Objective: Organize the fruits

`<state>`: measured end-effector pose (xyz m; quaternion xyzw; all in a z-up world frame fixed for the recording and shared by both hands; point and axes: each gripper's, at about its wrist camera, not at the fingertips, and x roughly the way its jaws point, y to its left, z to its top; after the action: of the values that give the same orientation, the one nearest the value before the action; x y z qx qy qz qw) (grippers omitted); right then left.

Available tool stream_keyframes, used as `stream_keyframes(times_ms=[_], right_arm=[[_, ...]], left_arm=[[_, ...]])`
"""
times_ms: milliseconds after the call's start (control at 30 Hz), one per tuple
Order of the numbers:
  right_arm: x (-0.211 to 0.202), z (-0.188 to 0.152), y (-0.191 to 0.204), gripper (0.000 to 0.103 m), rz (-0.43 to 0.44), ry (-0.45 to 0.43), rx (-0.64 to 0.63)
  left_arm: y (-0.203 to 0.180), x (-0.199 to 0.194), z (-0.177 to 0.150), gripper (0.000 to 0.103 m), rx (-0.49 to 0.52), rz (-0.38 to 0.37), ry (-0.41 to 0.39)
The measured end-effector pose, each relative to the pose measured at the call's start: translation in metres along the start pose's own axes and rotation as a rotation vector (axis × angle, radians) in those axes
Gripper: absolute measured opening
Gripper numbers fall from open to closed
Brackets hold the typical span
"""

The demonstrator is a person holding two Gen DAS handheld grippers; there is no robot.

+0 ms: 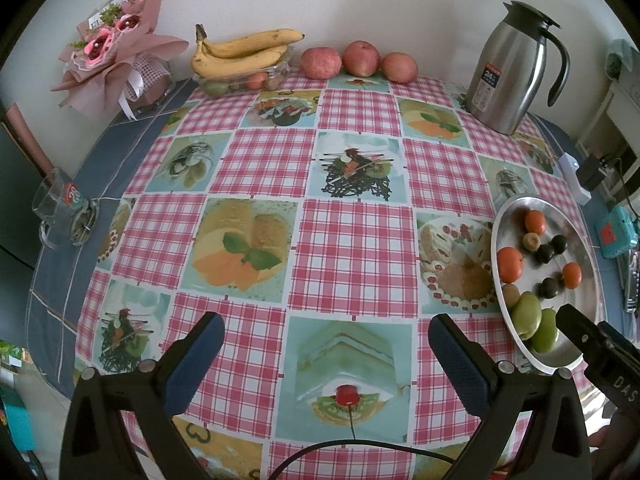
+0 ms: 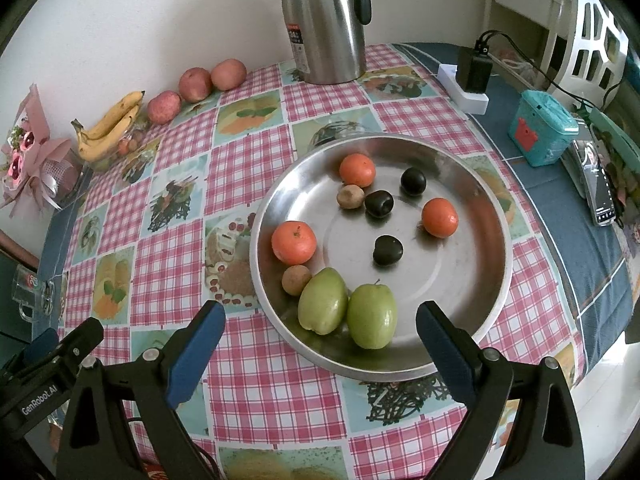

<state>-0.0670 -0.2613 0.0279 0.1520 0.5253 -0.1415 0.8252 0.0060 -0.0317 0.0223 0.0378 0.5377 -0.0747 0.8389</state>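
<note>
A round metal plate (image 2: pixel 460 292) (image 1: pixel 505 216) sits on the checked tablecloth at the right. It holds three oranges (image 2: pixel 294 242), two green fruits (image 2: pixel 372 316), three dark plums (image 2: pixel 387 250) and two small brown fruits (image 2: pixel 296 279). My right gripper (image 2: pixel 320 316) hovers open over the plate's near rim, with nothing between its fingers. My left gripper (image 1: pixel 324 336) is open above the cloth, left of the plate, holding nothing. At the back wall, bananas (image 1: pixel 244 50) lie on a clear box of small fruit (image 1: pixel 240 82), beside three red apples (image 1: pixel 361 58).
A steel thermos jug (image 1: pixel 508 68) stands at the back right. A pink bouquet (image 1: pixel 112 48) and a glass mug (image 1: pixel 60 216) are at the left. A power strip with charger (image 2: pixel 472 76), teal box (image 2: pixel 542 128) and phone (image 2: pixel 598 184) line the right edge.
</note>
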Motion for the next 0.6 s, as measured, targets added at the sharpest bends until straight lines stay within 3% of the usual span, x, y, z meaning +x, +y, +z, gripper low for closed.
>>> stream_keyframes(times_ms=[600], right_arm=[[0.0015, -0.0004, 0.0003, 0.096, 0.000, 0.005, -0.004]], left_arm=[[0.0002, -0.0008, 0.0011, 0.103, -0.002, 0.001, -0.001]])
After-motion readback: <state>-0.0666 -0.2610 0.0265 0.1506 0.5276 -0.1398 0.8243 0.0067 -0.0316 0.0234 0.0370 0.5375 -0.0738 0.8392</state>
